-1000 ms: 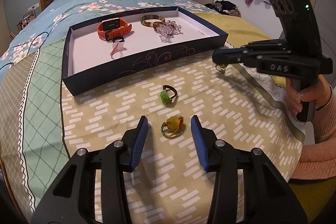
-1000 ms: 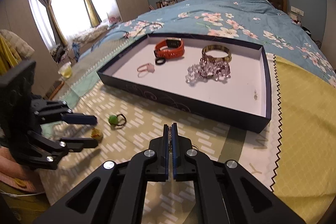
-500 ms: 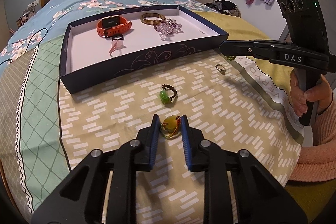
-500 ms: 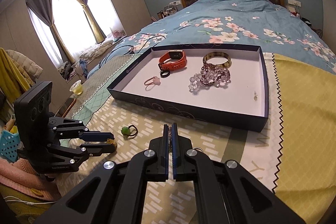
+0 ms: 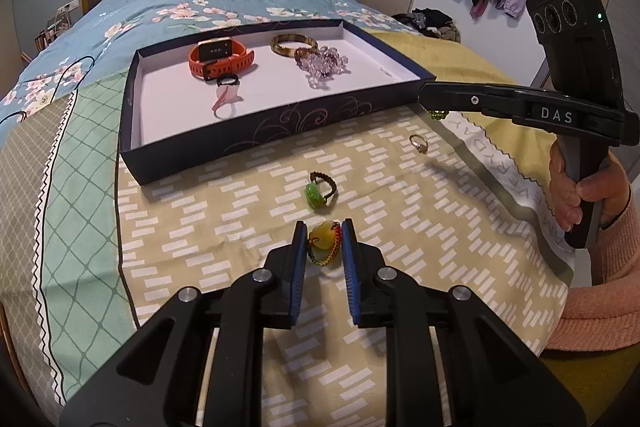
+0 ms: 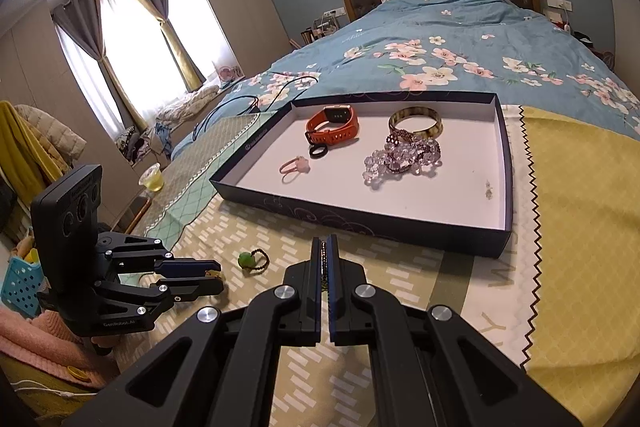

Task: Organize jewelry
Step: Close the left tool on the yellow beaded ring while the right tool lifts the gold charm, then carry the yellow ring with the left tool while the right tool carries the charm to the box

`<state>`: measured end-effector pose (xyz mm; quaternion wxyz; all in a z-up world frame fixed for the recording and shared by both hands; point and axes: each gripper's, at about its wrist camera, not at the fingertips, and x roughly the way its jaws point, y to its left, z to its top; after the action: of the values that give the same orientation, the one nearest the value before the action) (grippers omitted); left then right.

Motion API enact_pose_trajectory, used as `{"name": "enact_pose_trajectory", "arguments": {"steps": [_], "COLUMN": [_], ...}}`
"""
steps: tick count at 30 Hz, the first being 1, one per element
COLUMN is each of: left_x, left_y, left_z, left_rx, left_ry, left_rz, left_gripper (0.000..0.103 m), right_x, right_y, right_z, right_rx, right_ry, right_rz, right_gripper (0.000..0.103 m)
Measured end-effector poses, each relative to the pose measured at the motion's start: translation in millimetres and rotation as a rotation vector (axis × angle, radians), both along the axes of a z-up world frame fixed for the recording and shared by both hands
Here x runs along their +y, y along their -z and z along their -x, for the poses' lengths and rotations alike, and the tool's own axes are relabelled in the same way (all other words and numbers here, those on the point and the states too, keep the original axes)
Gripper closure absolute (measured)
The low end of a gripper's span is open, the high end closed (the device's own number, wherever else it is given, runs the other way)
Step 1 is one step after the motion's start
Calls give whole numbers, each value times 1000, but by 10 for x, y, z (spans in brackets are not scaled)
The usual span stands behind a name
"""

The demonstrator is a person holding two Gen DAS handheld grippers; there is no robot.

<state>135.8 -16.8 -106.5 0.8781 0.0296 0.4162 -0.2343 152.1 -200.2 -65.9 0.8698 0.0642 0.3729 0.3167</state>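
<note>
On the bed, left wrist view: the left tongs (image 5: 323,245) have just been closing and now pinch the yellow-stone ring (image 5: 322,242) at 6 o'clock. The green-stone ring (image 5: 319,190) and a gold ring (image 5: 419,143) lie loose on the cloth. The tray (image 5: 256,135) at 12 o'clock already holds a watch (image 5: 221,58), bangle (image 5: 294,44) and bead bracelet (image 5: 322,62).

Right wrist view: the right tongs (image 6: 325,259) are clamped fully on a thin beaded piece (image 6: 324,263), short of the tray's near wall. Judged roughly half done; four pieces remain outside.
</note>
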Motion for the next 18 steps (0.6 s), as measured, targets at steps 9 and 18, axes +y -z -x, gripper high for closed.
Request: {"name": "enact_pose_trajectory", "arguments": {"steps": [9,18], "left_x": [30,39], "left_y": [-173,-253], "left_z": [27,30], "left_rx": [-58,-88], "left_ry": [-15,-25], "left_rz": [16,23], "left_gripper": [85,85], "right_x": [-13,-23], "right_y": [-58,-69], "right_z": [-19,-34], "right_rx": [-7,-3], "right_ry": [-1,4], "right_rz": [-36,-62], "right_gripper": [102,102]}}
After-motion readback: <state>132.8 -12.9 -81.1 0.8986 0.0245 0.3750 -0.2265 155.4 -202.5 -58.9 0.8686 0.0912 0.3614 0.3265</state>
